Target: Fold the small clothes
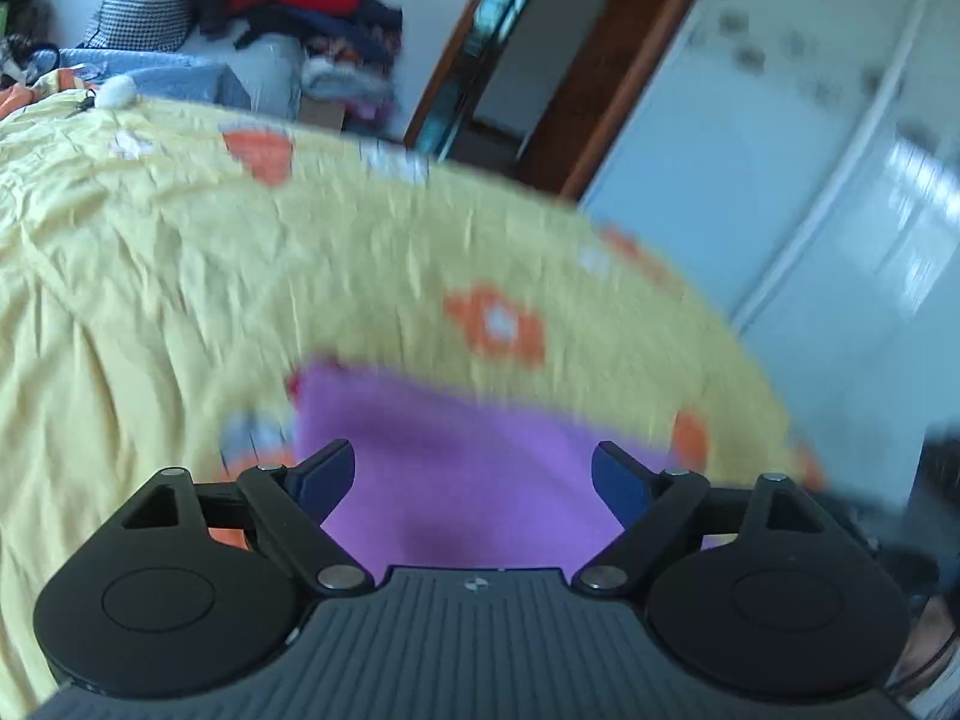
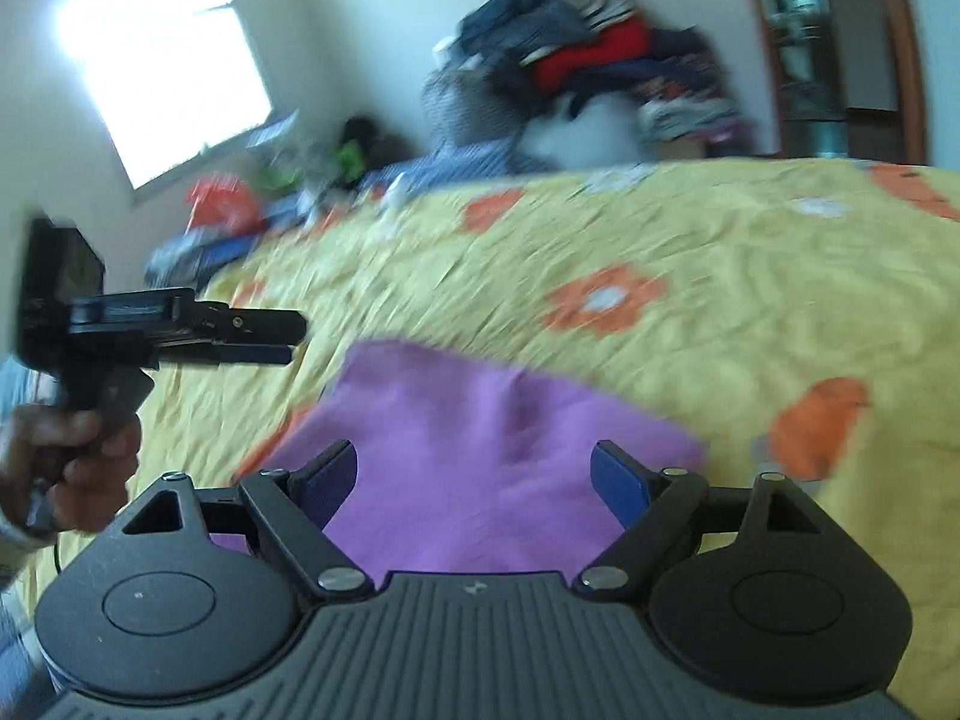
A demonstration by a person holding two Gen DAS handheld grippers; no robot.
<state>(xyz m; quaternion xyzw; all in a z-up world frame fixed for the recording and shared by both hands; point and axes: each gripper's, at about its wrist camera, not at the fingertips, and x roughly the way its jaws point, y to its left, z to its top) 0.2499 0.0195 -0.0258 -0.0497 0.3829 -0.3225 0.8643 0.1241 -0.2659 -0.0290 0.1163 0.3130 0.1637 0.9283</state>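
A small purple garment [image 1: 462, 480] lies flat on the yellow bedspread with orange flowers [image 1: 180, 270]. My left gripper [image 1: 474, 456] hovers over the garment's near part, open, with nothing between its blue pads. In the right wrist view the same purple garment [image 2: 480, 450] lies folded on the bedspread [image 2: 750, 276], and my right gripper [image 2: 474, 456] is open above it, holding nothing. The left gripper [image 2: 294, 341] shows there side-on at the left, held by a hand [image 2: 72, 450], above the bedspread and left of the garment. Both views are blurred.
A pile of mixed clothes [image 2: 600, 60] and a checked bag [image 1: 144, 6] sit beyond the bed's far side. A brown door frame [image 1: 630, 60] and pale wardrobe doors [image 1: 810, 180] stand to the right. A bright window [image 2: 168, 60] and clutter [image 2: 240, 210] are at the left.
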